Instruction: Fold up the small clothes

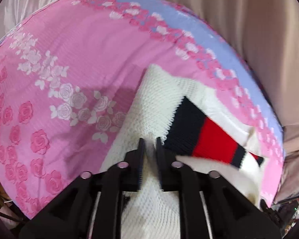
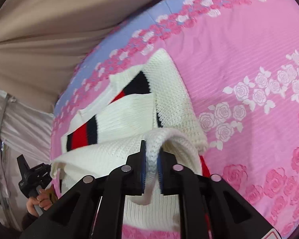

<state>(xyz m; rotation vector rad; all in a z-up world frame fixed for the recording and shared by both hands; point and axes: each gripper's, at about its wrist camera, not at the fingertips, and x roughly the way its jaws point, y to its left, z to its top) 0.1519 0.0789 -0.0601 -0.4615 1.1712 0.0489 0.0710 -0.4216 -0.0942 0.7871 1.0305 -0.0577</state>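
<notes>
A small white knit sweater (image 1: 149, 107) with navy and red stripes lies partly folded on a pink rose-print bedsheet (image 1: 69, 63). My left gripper (image 1: 149, 145) is shut on a fold of its white knit, held just above the bed. In the right wrist view the same sweater (image 2: 169, 91) shows its striped sleeve laid across the body. My right gripper (image 2: 151, 149) is shut on a rolled white edge of the sweater, lifted off the sheet. The left gripper (image 2: 28, 171) shows at lower left in a hand.
The sheet has a lavender border (image 1: 189, 23) along its far edge. Beige curtains (image 1: 249, 20) hang behind the bed. Grey-white fabric (image 2: 14, 123) hangs at the left in the right wrist view. Clutter lies beyond the bed corner (image 1: 289, 211).
</notes>
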